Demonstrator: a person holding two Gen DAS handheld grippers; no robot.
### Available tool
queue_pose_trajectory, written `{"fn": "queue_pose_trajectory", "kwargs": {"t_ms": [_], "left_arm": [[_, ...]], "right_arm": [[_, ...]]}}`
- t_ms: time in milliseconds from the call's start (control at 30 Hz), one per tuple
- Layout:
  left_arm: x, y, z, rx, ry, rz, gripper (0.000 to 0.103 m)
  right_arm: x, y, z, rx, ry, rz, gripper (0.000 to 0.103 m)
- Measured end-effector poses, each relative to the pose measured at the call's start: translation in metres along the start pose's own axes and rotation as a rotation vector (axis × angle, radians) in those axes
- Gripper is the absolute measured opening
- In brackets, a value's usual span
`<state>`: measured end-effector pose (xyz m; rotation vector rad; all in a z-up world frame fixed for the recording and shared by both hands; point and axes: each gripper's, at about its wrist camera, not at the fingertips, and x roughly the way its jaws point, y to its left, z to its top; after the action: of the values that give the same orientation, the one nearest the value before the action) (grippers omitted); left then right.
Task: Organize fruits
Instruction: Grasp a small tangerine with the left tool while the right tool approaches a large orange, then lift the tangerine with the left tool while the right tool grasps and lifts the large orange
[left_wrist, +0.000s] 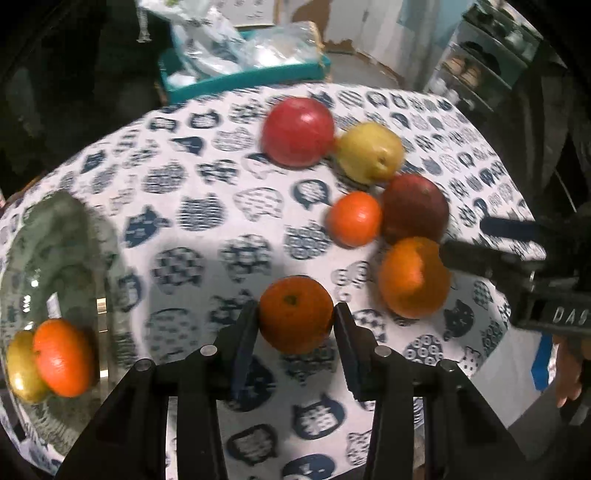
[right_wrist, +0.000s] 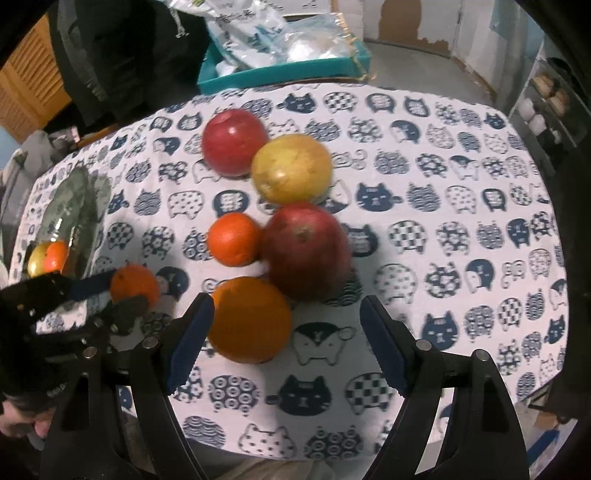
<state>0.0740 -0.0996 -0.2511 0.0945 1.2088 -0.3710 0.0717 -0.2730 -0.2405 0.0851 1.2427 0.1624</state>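
Note:
My left gripper (left_wrist: 295, 326) is shut on a small tangerine (left_wrist: 295, 314) just over the cat-print cloth; the right wrist view shows that gripper (right_wrist: 127, 291) and tangerine (right_wrist: 135, 286) at the left. My right gripper (right_wrist: 288, 332) stands open around a large orange (right_wrist: 249, 319), which lies close to its left finger and well apart from the other. Behind the orange lie a dark red apple (right_wrist: 306, 249), a second tangerine (right_wrist: 234, 238), a yellow fruit (right_wrist: 291, 173) and a red apple (right_wrist: 234, 142). A glass bowl (left_wrist: 55, 240) at the left holds a tangerine (left_wrist: 62, 356) and a yellow-green fruit (left_wrist: 22, 369).
A teal tray (right_wrist: 280, 72) with plastic bags stands beyond the table's far edge. Shelving (left_wrist: 480, 62) rises at the back right. The cloth (right_wrist: 461, 221) to the right of the fruit is bare. A person's hand (left_wrist: 569, 380) shows at the right edge.

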Motion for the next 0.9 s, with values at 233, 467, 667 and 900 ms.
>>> {"fn": "queue_pose_trajectory", "kwargs": {"t_ms": [233,467,667,900], "left_arm": [[-0.009,0.023,-0.003,-0.062,-0.02,0.04,0.042],[-0.013,0.03,-0.007,-0.083,-0.024,0.039,0.042],[-0.021,0.029,-0.008,-0.081,-0.042,0.04,0.042],[-0.036,0.03,-0.006,-0.09,-0.079,0.048,0.042]], "right_arm": [[0.022,0.02,-0.007,-0.048,0.063,-0.009,0.082],[0.04,0.023,-0.01,-0.034,0.114,0.007,0.071],[0.039,0.026,-0.012,-0.048,0.109,0.003,0.065],[0.026,0.034,-0.013,-0.088,0.064,-0.026,0.064]]}}
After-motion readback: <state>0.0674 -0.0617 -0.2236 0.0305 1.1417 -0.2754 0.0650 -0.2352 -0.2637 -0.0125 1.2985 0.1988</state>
